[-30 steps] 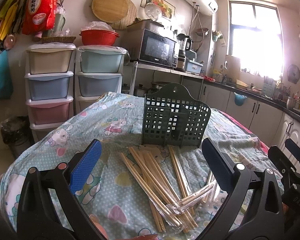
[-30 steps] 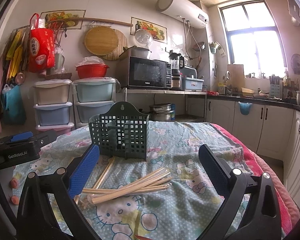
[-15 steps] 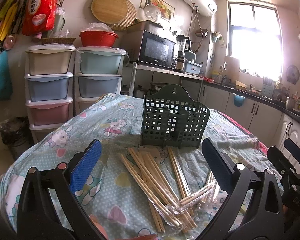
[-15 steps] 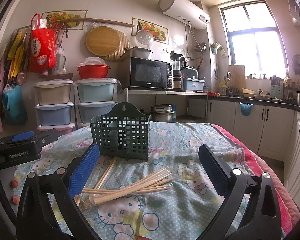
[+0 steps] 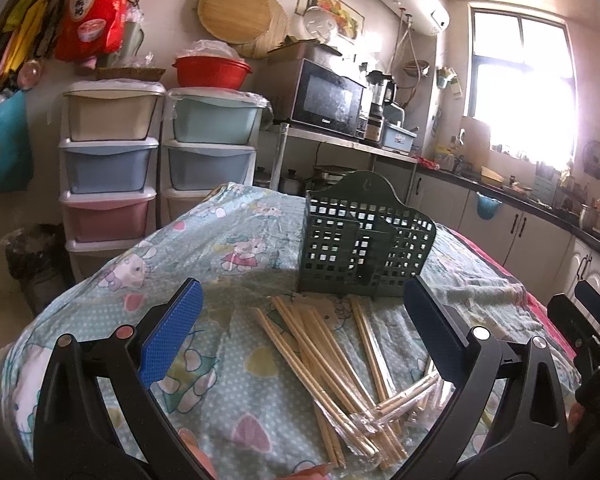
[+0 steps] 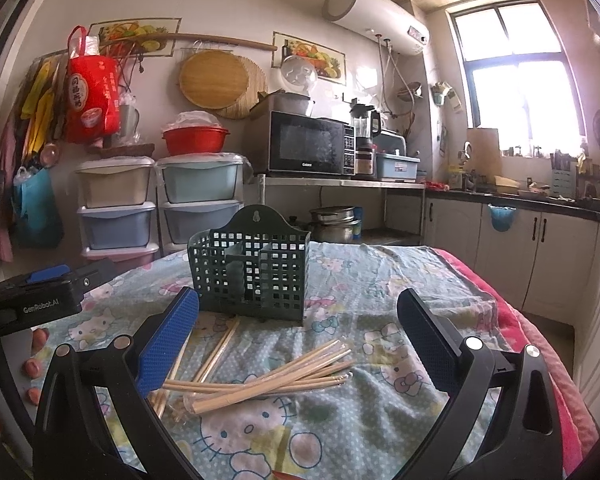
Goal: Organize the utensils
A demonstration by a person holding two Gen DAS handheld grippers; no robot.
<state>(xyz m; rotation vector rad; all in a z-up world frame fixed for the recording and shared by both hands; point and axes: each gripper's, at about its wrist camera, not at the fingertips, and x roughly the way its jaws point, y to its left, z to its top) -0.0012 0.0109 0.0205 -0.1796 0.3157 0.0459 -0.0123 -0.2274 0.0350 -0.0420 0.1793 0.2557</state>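
Note:
Several wooden chopsticks (image 5: 332,356), some in clear plastic sleeves, lie scattered on the cartoon-print tablecloth (image 5: 236,248). Behind them stands a dark green lattice utensil holder (image 5: 364,248), upright and with nothing visible inside. My left gripper (image 5: 300,300) hovers open above the near ends of the chopsticks, nothing between its fingers. In the right wrist view the same chopsticks (image 6: 268,380) lie in front of the holder (image 6: 252,276). My right gripper (image 6: 298,312) is open over them and holds nothing. The left gripper's body (image 6: 40,300) shows at the left edge there.
Stacked pastel drawer units (image 5: 112,168) and a microwave (image 5: 326,98) on a shelf stand beyond the table. Kitchen counters with cabinets (image 6: 512,240) run along the right wall. A black bin (image 5: 32,256) sits on the floor at the left. The table's red edge (image 6: 540,340) drops off at the right.
Both grippers have drifted slightly; the holder and chopsticks sit a touch differently in each view. Nothing was gripped or released, and both stay open.

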